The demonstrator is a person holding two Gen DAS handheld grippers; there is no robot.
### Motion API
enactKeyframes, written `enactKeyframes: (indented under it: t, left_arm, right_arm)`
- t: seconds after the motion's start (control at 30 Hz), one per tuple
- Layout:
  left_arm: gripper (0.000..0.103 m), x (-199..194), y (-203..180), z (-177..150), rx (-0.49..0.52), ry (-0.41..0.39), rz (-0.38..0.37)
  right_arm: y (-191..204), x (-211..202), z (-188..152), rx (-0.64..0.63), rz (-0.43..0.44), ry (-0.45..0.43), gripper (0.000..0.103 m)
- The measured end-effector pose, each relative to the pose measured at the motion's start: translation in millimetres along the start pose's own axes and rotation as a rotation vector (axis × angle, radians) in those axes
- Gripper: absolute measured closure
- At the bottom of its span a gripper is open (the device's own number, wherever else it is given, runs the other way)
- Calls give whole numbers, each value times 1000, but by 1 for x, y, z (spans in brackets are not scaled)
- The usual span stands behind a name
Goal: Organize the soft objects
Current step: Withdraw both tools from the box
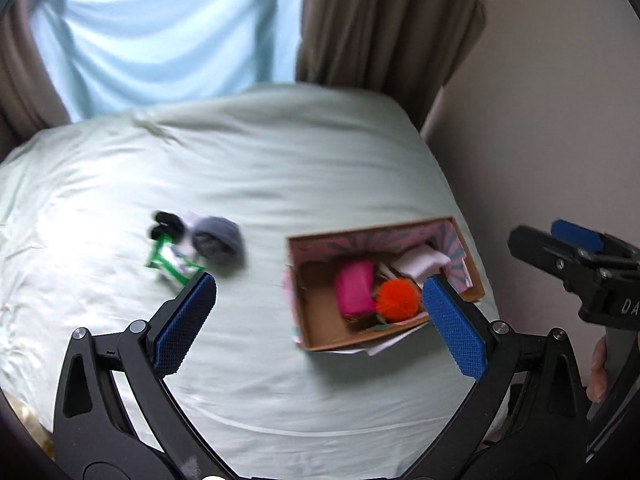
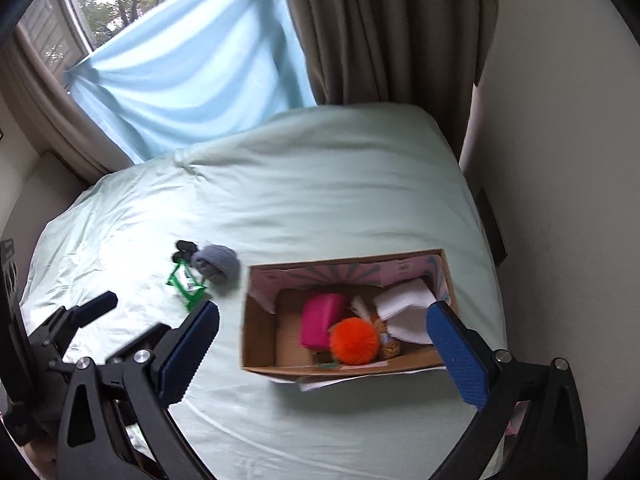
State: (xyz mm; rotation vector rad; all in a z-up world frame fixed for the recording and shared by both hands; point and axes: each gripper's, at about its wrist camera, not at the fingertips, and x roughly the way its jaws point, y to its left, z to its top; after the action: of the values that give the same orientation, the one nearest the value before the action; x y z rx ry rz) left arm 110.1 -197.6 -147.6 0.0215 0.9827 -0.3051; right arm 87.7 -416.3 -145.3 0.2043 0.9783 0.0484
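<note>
A cardboard box (image 1: pixel 310 320) (image 2: pixel 258 332) lies on the pale green bed and holds an orange pompom (image 1: pixel 398 300) (image 2: pixel 354 340), a pink soft item (image 1: pixel 354 294) (image 2: pixel 320 320) and a white cloth (image 1: pixel 422 262) (image 2: pixel 404 308). Left of the box, a grey knit item (image 1: pixel 220 242) (image 2: pixel 218 262), a black item (image 1: pixel 164 224) (image 2: pixel 185 249) and a green packet (image 1: pixel 170 262) (image 2: pixel 185 282) lie together. My left gripper (image 1: pixel 320 308) hovers open above the bed, between the pile and the box. My right gripper (image 2: pixel 322 328) hangs open over the box, nothing held.
Brown curtains (image 1: pixel 380 24) (image 2: pixel 372 32) and a light blue drape (image 1: pixel 172 36) (image 2: pixel 192 64) hang behind the bed. A wall (image 1: pixel 540 120) runs along the bed's right edge. The right gripper (image 1: pixel 576 258) shows at the left view's right edge with a hand (image 1: pixel 598 372).
</note>
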Motion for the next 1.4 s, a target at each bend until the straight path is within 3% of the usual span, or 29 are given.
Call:
enactKeyframes:
  t: [0.23,0.37,0.63,1.0,1.4]
  left_arm:
    - [0,-74,75,-3,-30,-111,97]
    - [0,-103,113,-10,-32,-153,149]
    - [0,-127,184,-29,-55,-161,123]
    - [0,-117,254,-17,-27,-131,53]
    - [0,-27,304,23,67,-29,-29]
  right_arm:
    - [67,-40,-13,-30,-19,-95,0]
    - [101,-49,-23,-36,13,-122,0]
    - [163,-50,-46,-58,26,-130,0]
    - [226,-32,-51,-18,9,-118,0]
    - [273,43,-44,22,18,-100,0]
